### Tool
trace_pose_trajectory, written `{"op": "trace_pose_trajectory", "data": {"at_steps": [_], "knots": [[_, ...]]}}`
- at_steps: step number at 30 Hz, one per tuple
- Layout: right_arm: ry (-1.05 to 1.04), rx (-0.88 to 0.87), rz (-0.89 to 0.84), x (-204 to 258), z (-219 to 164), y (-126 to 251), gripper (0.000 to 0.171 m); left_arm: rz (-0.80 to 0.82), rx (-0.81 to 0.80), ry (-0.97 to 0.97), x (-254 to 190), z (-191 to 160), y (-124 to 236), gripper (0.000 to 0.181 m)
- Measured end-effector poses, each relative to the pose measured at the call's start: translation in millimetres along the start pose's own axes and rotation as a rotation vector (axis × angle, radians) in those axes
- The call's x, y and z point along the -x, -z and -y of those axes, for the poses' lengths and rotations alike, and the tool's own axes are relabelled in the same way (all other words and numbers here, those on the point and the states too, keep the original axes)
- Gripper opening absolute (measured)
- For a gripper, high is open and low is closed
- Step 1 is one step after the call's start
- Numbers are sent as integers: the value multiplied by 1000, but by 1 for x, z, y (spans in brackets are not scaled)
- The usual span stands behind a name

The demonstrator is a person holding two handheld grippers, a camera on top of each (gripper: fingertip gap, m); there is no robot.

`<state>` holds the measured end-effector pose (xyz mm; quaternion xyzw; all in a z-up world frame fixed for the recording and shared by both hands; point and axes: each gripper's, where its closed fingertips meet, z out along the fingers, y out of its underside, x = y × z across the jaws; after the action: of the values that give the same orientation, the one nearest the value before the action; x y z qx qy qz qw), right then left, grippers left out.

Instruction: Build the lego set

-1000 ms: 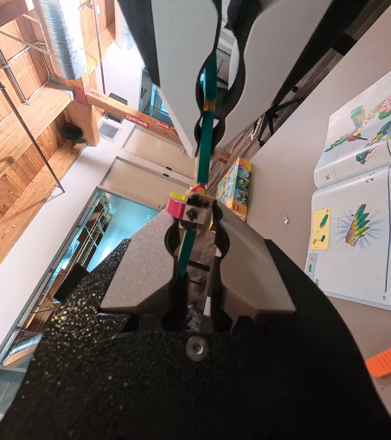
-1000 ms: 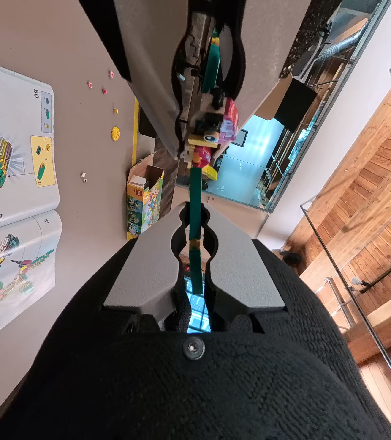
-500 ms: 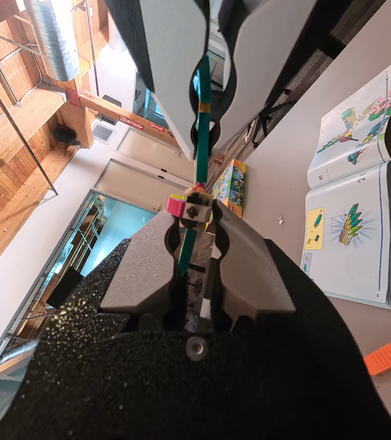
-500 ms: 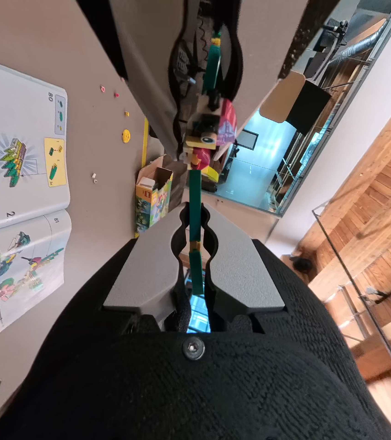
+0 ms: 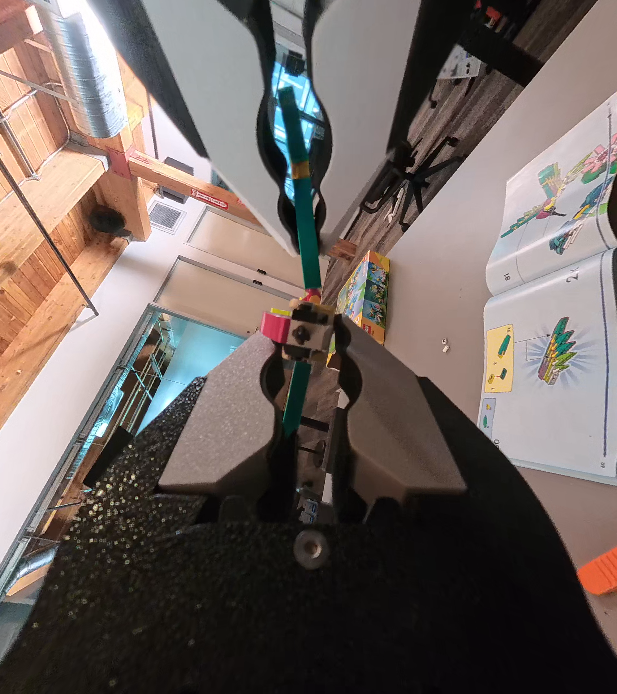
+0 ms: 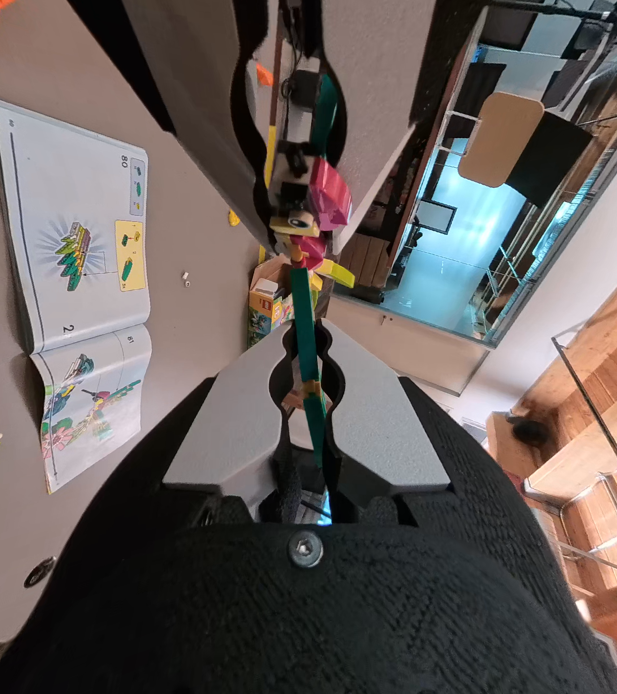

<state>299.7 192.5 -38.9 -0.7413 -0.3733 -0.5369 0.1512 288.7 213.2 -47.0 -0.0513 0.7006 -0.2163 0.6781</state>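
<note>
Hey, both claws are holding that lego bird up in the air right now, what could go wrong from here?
1. The long green strip spans between the left claw and right claw; pulling or twisting apart could snap it at the yellow joint.
2. The pink-and-tan head block sits at the left claw's tips, so it may slip.
3. A dropped piece could land off the table.
</note>
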Motion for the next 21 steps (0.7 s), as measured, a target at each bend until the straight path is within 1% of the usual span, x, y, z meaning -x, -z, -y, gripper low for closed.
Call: {"op": "trace_pose_trajectory", "data": {"at_steps": [2,8,12,17,21], "knots": [[16,9,8,0,1,-1,7,5,4,-17,-1,-1,-1,21],[36,5,-20,-4,5,0,5,10,-4,36,6,-3,2,21],[47,-6,21,-2,6,-2,6,-3,6,-14,0,-4,1,21],[95,2,17,-2,7,-1,6,-2,-3,-18,1,-4,1,21],[88,-2,14,0,6,-4,6,-8,3,-16,-1,-6,-1,21]]}}
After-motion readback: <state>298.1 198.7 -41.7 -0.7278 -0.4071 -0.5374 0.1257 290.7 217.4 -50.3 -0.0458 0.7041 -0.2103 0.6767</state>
